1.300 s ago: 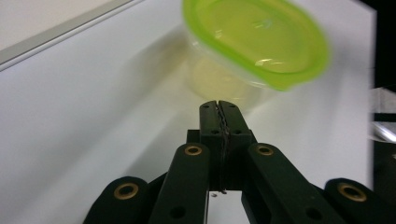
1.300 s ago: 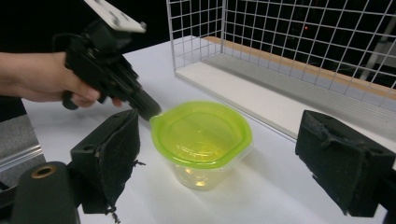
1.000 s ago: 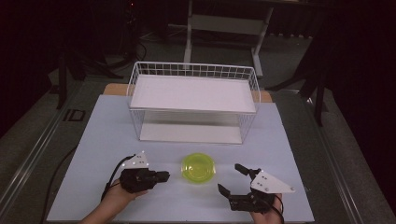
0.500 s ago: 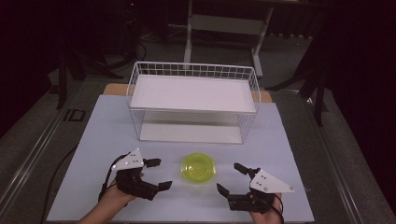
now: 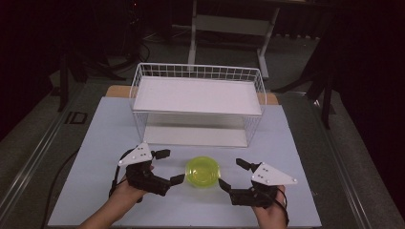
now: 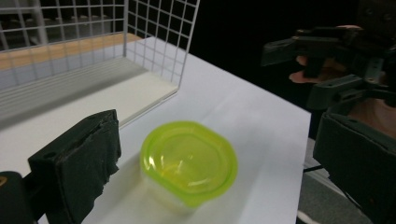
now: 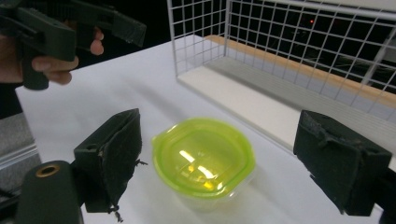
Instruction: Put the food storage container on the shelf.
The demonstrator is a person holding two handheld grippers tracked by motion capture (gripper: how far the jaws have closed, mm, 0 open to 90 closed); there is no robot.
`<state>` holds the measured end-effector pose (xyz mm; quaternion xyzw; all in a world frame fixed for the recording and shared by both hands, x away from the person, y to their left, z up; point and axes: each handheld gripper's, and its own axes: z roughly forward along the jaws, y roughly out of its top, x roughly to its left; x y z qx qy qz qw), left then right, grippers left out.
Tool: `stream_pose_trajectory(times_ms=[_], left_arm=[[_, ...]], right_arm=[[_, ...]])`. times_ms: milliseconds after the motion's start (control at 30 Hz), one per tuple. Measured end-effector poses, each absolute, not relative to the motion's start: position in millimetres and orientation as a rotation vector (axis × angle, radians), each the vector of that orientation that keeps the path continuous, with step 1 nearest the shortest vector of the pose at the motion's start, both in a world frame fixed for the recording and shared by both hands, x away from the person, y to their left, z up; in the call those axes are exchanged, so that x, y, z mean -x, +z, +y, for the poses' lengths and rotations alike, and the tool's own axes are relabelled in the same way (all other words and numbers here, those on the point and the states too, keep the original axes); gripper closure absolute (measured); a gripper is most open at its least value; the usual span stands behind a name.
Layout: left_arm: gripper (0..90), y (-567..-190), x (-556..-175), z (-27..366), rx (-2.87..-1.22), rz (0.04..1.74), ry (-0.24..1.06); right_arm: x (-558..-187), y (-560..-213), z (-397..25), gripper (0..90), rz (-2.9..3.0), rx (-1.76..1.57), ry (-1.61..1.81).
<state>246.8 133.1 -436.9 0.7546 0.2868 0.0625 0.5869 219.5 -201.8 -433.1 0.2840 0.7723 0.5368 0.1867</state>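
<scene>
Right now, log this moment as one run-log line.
left hand-held gripper: open | right hand-held gripper: open | tub: between them, untouched

My light falls from overhead onto the pale white tabletop [image 5: 296,143]; everything beyond, from 9 round to 3 o'clock, sinks into darkness. The translucent lime-green lidded plastic tub [image 7: 203,158] carries bright glare spots. Near jaws look soft, the wire grid slightly blurred.

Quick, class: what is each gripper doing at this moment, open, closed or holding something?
Left gripper: open, holding nothing, jaws apart beside the green lidded container.
Right gripper: open, holding nothing, jaws spread on the container's other side.
</scene>
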Motion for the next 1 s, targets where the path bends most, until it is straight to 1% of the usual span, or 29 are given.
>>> stream_pose_trajectory(times_ms=[100, 233, 367, 467, 633, 733, 767, 867, 933, 1000], left_arm=[[1.9, -437.4, -255.0, 128.6, -1.758, 0.653, 0.111], [3.7, -437.3, -260.5, 123.1, -1.786, 0.632, 0.173], [3.7, -438.9, -266.7, 116.9, -1.826, 0.665, 0.145], [4.2, -442.2, -271.7, 113.0, -1.848, 0.721, 0.079], [4.2, -451.3, -277.0, 105.2, -1.871, 0.747, 0.092], [14.2, -458.9, -281.7, 101.8, -1.893, 0.796, 0.098], [15.0, -461.8, -283.6, 101.2, -1.892, 0.809, 0.077], [15.1, -470.8, -286.7, 100.0, -1.9, 0.847, 0.037], [15.6, -474.9, -286.9, 99.3, -1.904, 0.874, 0.035], [16.6, -478.8, -286.7, 98.6, -1.912, 0.899, 0.034]], right_arm=[[-226.9, -430.2, -200.5, 15.2, 2.178, -0.835, 1.524], [-232.4, -429.0, -197.7, 15.0, 2.169, -0.832, 1.49], [-239.5, -430.3, -195.9, 13.7, 2.169, -0.812, 1.449], [-246.4, -435.0, -195.9, 13.8, 2.178, -0.817, 1.444], [-255.5, -444.2, -196.3, 12.5, 2.222, -0.885, 1.46], [-262.3, -451.4, -192.4, 12.6, 2.257, -0.958, 1.481], [-264.3, -453.7, -190.2, 12.7, 2.282, -0.956, 1.467], [-267.5, -460.2, -185.3, 15.1, 2.294, -0.966, 1.433], [-269.6, -463.7, -183.5, 21.8, 2.293, -0.982, 1.412], [-272.7, -466.8, -182.6, 22.8, 2.3, -1.009, 1.411]])
